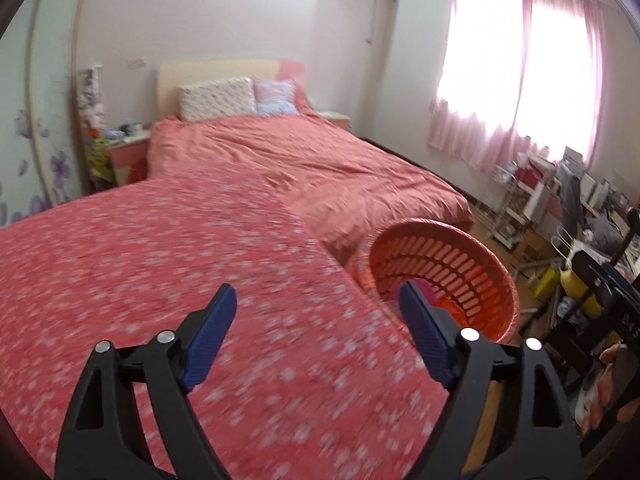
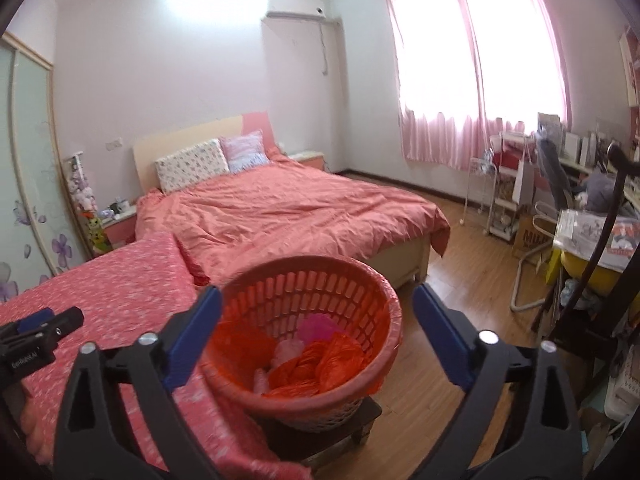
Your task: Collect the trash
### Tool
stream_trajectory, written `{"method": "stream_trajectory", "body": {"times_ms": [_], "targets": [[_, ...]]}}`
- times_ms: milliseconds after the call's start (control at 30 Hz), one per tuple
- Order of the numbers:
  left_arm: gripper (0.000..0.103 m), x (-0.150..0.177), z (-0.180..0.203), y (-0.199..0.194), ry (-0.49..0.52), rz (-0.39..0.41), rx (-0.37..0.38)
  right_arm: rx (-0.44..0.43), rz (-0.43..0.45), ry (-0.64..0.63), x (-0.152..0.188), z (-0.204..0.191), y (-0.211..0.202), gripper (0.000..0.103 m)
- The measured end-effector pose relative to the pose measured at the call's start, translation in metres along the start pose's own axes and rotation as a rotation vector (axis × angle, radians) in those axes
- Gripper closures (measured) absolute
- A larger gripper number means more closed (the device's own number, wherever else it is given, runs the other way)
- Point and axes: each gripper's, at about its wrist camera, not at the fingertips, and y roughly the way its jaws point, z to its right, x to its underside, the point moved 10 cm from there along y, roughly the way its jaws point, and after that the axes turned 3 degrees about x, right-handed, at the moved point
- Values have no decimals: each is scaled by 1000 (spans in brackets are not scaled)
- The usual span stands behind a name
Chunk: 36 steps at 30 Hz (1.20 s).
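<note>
- Far left: wardrobe door point(image 2: 28, 184) with purple flower print, partly cut off by the lens edge. A cluttered nightstand point(image 2: 116, 220) sits between it and the bed; the items on it are too small to identify.
- Your left claw point(image 1: 316, 306) hangs over the floral-covered surface point(image 1: 160, 280), fingers spread wide, nothing between them. The cover is motion-blurred in the left wrist view. In the right wrist view you only see the claw's tip at the left edge point(image 2: 40, 320).
- Behind the surface: bed point(image 2: 288, 216) with plain pink duvet, two pillows point(image 2: 192, 164) against the headboard.
- The trash basket point(image 2: 384, 292), salmon plastic with slotted walls, stands just beside the surface's right edge on a dark low stool point(image 2: 360, 416). Inside: crumpled orange plastic bag point(image 2: 320, 364), a magenta piece point(image 2: 316, 328) and a pale pink piece point(image 2: 288, 350). You can't tell what those two are.
- Your right claw point(image 2: 316, 308) is over the near side of the basket, fingers spread wide, holding nothing. Its left finger point(image 2: 192, 332) covers part of the basket's near-left rim.
- In the left wrist view the right finger hides most of the basket contents.
- Right: pink curtains point(image 2: 476, 80), window blown out. Below it a white cart point(image 2: 500, 200), and a crowded desk point(image 2: 592, 184) with a chair; clutter there is hard to read. A dark stand point(image 2: 608, 216) cuts across the right edge.
</note>
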Motion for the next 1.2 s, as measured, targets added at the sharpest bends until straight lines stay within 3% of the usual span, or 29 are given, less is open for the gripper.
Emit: {"method": "stream_trajectory", "body": {"times_ms": [300,567,800,1200], "targets": [[3,31,-29,-79,-65,84,-144,-47,97,-87,23,-47,-94,4],[2,62,-41,-122,-95,127,-251,-69,97,-128,51,-63,-144,4],[2,73,-47,-145,-107,173,-324,-65,73,-103,70,-66,-162,4],[2,101,-48,-147,-119,141,-361,-29,42,-129,87,-68,-161,4]]}}
